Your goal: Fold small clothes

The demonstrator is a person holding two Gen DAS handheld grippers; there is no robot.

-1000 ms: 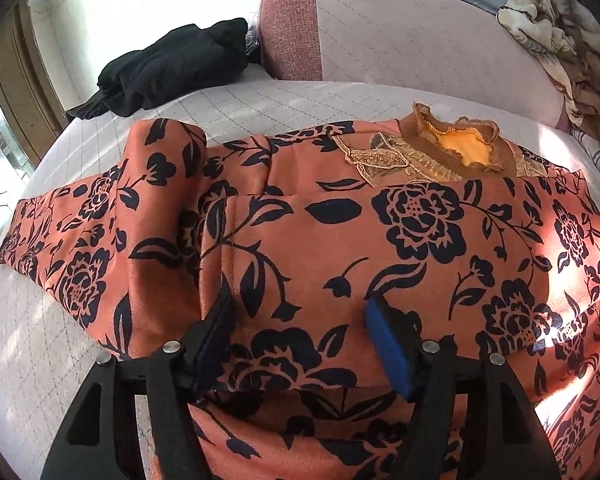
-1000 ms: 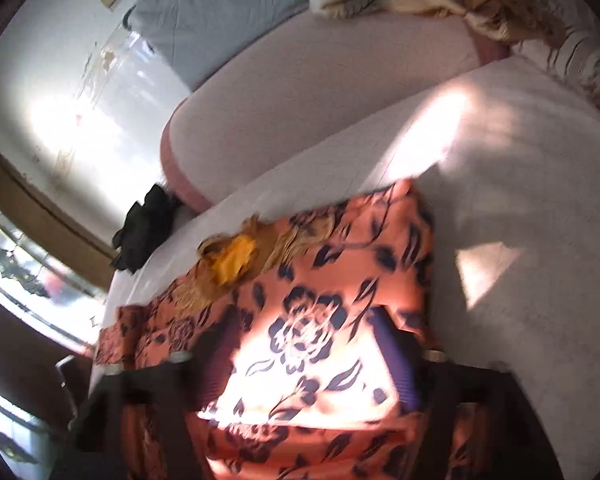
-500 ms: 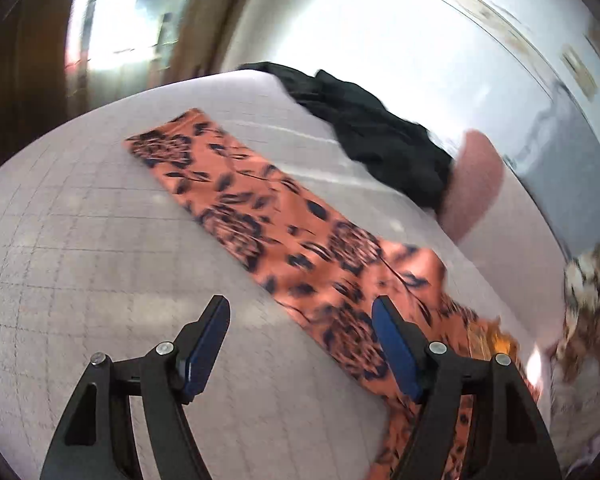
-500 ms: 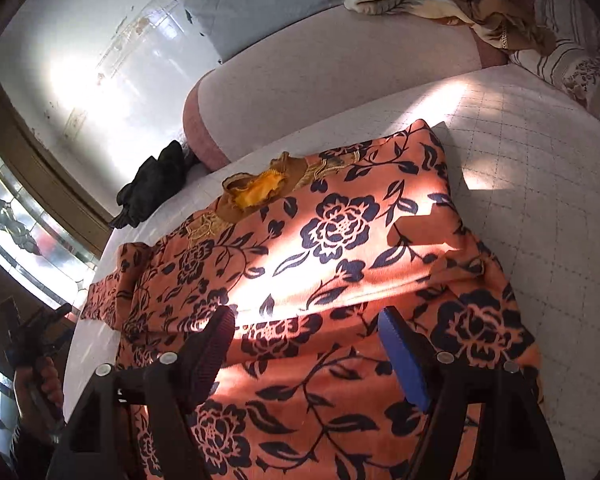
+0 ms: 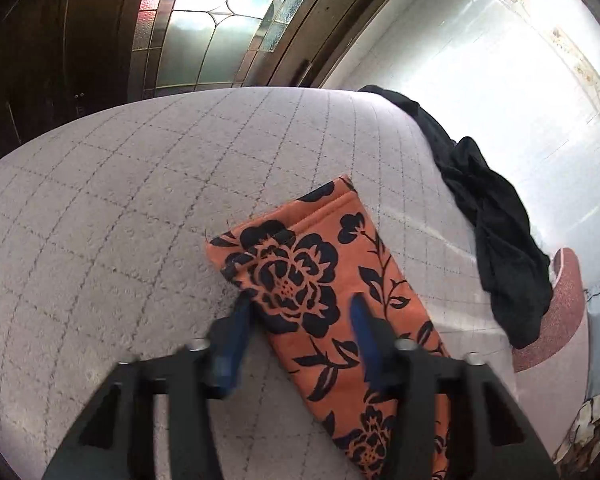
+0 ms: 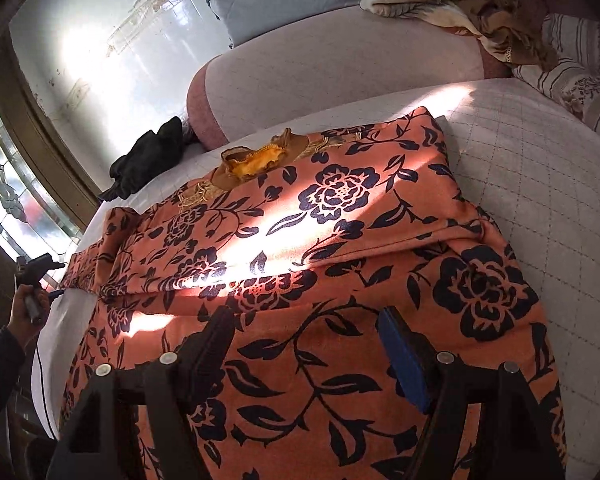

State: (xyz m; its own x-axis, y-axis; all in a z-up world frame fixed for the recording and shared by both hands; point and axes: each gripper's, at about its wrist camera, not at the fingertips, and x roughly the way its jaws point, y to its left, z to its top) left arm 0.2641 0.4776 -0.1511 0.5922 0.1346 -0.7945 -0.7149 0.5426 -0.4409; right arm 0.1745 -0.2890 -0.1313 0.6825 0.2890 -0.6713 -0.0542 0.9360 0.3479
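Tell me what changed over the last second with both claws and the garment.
The left claw swung away from the orange floral garment's body out to its sleeve cuff, which now lies between its open jaws, not clamped. The right claw stayed open over the garment's lower body. The black cloth pile and the quilted grey bed cover are unchanged.

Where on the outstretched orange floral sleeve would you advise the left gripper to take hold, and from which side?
Grip the sleeve just behind its stitched cuff hem, across its narrow width. The left gripper already straddles it from above; the sleeve lies flat, so the fingers must pinch down.
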